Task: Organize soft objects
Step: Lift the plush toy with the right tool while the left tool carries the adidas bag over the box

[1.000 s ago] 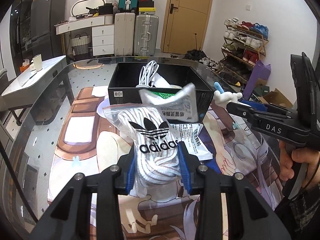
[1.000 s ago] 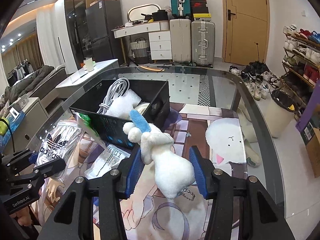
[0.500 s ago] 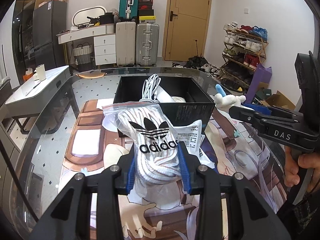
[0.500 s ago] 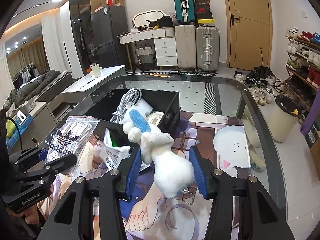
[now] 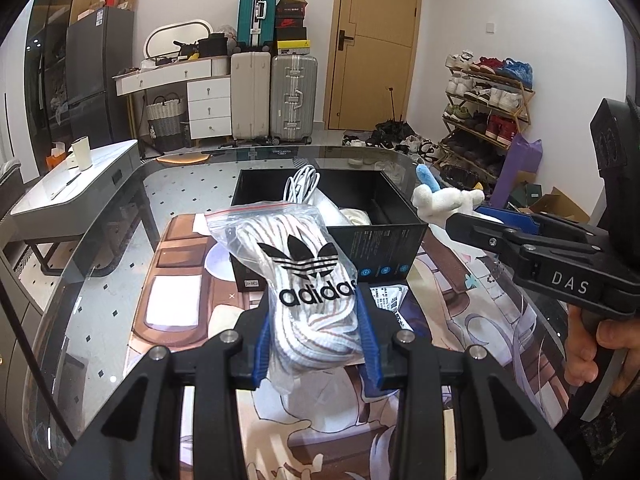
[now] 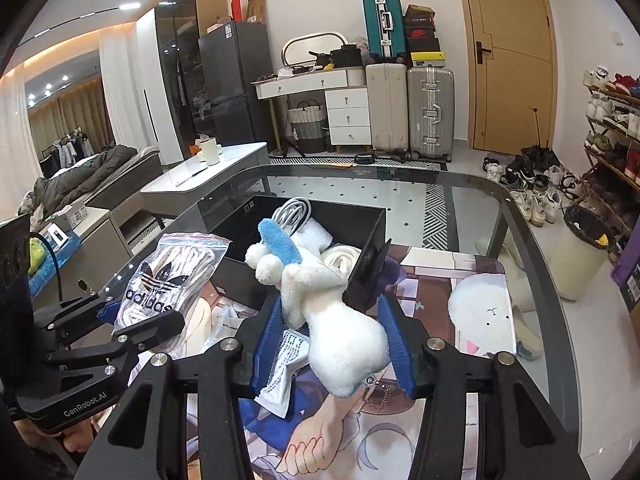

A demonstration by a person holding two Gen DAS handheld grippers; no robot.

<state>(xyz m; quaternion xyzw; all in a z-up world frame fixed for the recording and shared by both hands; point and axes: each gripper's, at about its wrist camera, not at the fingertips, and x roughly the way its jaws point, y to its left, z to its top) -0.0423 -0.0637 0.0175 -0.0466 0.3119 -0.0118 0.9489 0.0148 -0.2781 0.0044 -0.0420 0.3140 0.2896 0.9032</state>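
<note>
Since a second ago we have lifted both loads higher and carried them toward the black box [image 5: 376, 236] on the glass table [image 5: 104, 248]; the white printed packet that hung in front of the box now lies flat on the illustrated mat [image 6: 476, 312], so the way in looks clear. We judge both items are about to be dropped inside.

The box is rigid, matte, open-topped, already holding a coiled white cable [image 5: 301, 184] and pale rolled fabric.

Our left gripper [image 5: 314, 340] is clamped on the zip bag of laces [image 5: 298, 268]: crinkly clear plastic with a red seal strip, an adidas logo, and striped flat cords bulging between the blue pads. It hangs just in front of the box's near wall.

Our right gripper [image 6: 332, 344] pinches the plush toy [image 6: 320, 304] by its rounded body; it is fluffy white with a blue ear, a small ball chain dangling beneath, its head over the box's near edge.
</note>
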